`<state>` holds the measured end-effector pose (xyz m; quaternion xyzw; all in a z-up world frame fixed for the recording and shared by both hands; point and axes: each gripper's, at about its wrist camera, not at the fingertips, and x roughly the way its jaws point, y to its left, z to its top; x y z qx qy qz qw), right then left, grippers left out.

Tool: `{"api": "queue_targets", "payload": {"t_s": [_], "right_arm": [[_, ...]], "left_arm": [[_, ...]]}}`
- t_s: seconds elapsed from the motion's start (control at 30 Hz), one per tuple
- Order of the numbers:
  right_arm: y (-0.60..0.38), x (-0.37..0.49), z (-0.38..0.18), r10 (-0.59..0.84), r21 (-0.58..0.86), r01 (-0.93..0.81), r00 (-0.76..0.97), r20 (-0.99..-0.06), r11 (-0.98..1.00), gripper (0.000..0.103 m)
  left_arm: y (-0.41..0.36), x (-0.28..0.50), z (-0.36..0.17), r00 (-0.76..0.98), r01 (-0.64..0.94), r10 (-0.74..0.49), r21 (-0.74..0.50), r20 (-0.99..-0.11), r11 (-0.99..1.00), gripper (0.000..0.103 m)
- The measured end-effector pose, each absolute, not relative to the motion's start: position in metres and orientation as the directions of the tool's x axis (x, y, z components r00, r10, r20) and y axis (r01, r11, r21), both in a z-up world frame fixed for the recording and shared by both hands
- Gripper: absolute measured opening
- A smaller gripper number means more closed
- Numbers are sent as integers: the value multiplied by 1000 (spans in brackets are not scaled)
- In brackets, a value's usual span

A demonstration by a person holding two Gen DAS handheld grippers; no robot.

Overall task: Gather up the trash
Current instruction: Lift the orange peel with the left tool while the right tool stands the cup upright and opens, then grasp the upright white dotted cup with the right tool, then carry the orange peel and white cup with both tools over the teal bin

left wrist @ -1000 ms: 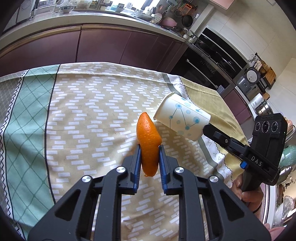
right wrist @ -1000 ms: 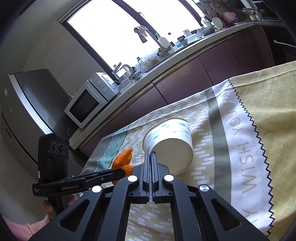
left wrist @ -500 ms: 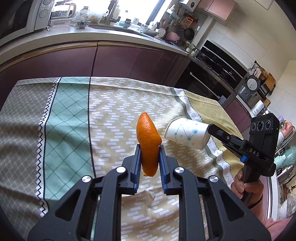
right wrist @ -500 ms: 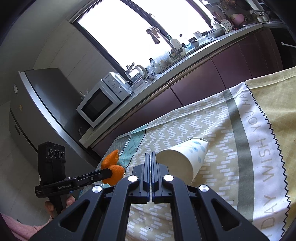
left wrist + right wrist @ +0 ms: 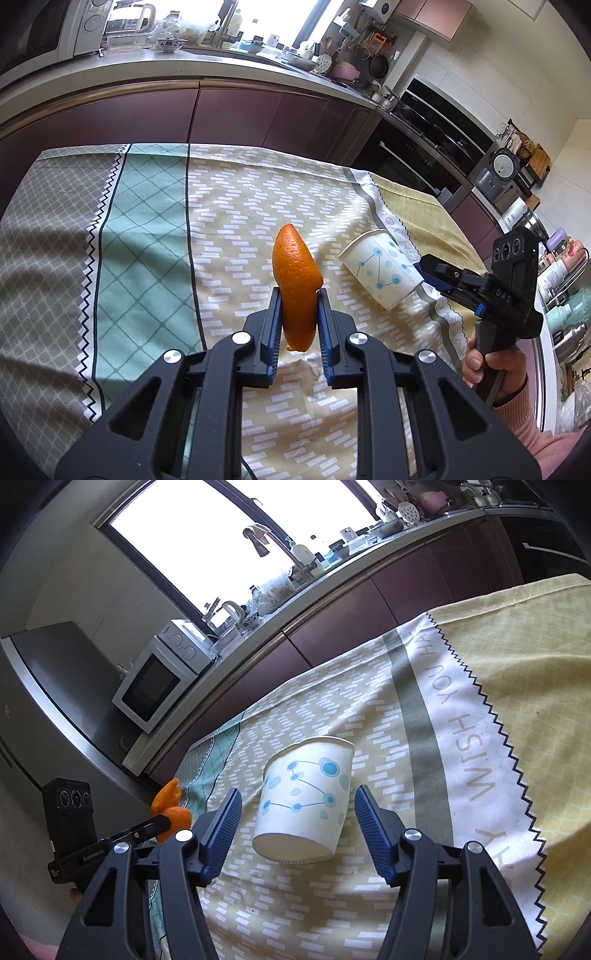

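My left gripper (image 5: 297, 295) is shut on an orange peel (image 5: 295, 280) and holds it above the patterned tablecloth (image 5: 236, 206). A white paper cup with blue dots (image 5: 306, 805) lies on its side on the cloth, base toward me. My right gripper (image 5: 297, 808) is open, its two fingers either side of the cup without touching it. In the left wrist view the cup (image 5: 380, 273) lies to the right of the peel, with the right gripper (image 5: 430, 267) just behind its base. The right wrist view shows the peel (image 5: 170, 810) at far left.
Purple kitchen cabinets (image 5: 258, 110) and a cluttered counter run behind the table. A microwave (image 5: 155, 679) and a kettle stand on the counter. An oven (image 5: 436, 140) is at the right. The cloth's yellow part (image 5: 517, 686) spreads to the right.
My right gripper has opened and the cup now lies on the cloth between its fingers. My left gripper has pulled back with the peel still held.
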<state>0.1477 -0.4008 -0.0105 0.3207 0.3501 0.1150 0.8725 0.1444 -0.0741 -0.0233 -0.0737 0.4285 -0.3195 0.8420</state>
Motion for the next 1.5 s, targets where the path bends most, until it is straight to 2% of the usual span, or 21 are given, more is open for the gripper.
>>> {"api": "queue_targets", "payload": {"t_s": [0.1, 0.17, 0.23, 0.57, 0.93, 1.5], "right_arm": [[-399, 159, -23, 470, 676, 34, 693, -547, 736, 71], [-395, 165, -28, 496, 690, 23, 678, -542, 724, 57], [-390, 167, -31, 518, 702, 8, 670, -532, 712, 56], [-363, 153, -3, 551, 682, -115, 691, -468, 722, 55], [-301, 157, 20, 654, 684, -262, 640, -405, 680, 56], [-181, 179, 22, 785, 679, -430, 491, -377, 595, 56]], "left_arm": [[-74, 142, -23, 431, 473, -598, -395, -675, 787, 18], [-72, 140, -23, 434, 470, -596, -394, -676, 790, 18], [-69, 138, -21, 438, 468, -592, -391, -676, 793, 18], [-46, 127, -14, 468, 458, -578, -376, -669, 805, 18], [4, 101, 7, 540, 431, -547, -348, -640, 833, 18], [141, 69, 24, 673, 237, -389, -316, -629, 919, 18]]}}
